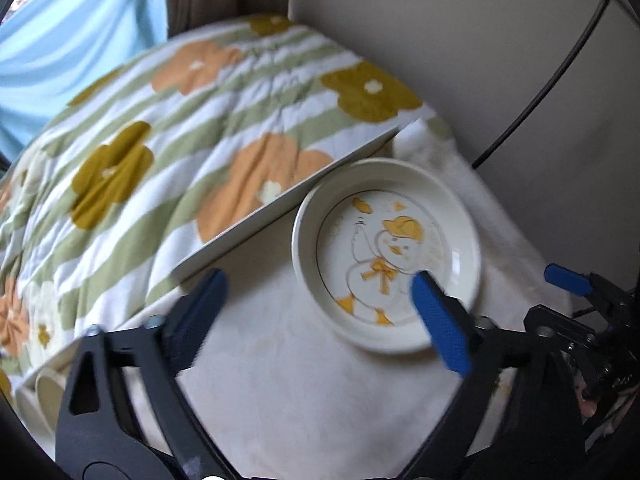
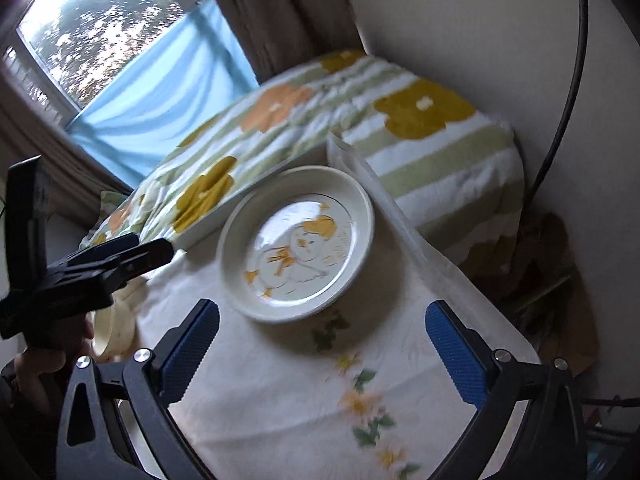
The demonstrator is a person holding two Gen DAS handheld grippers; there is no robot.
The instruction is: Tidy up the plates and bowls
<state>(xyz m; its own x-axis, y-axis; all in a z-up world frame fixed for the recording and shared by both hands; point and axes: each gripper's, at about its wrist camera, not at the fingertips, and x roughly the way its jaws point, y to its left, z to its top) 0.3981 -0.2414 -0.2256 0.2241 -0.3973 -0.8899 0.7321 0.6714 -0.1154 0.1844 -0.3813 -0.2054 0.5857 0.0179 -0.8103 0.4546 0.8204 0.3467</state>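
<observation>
While both tongs hang wide open with nothing in them, the duck plate (image 2: 298, 244) sits alone on the cloth-covered surface (image 2: 280, 392), near its far edge and just beside the flowery bed quilt (image 2: 280, 120). The left tongs (image 1: 320, 304) hover over the plate's near left side, with one blue pad above the rim, not pinching it. The right tongs (image 2: 322, 344) wait nearer, apart from the plate.

I think this is a between-steps moment: one dish looks put down, and the next one must be fetched. More pale dishes (image 2: 116, 324) peek out at the near left, though they are too blurry to tell plate from bowl. Next, a pair of tongs should reach there and pinch a rim gently.

The plate shows a duck with a yellow hat and bow. Faint marks beside it may be writing, but I cannot read any.
</observation>
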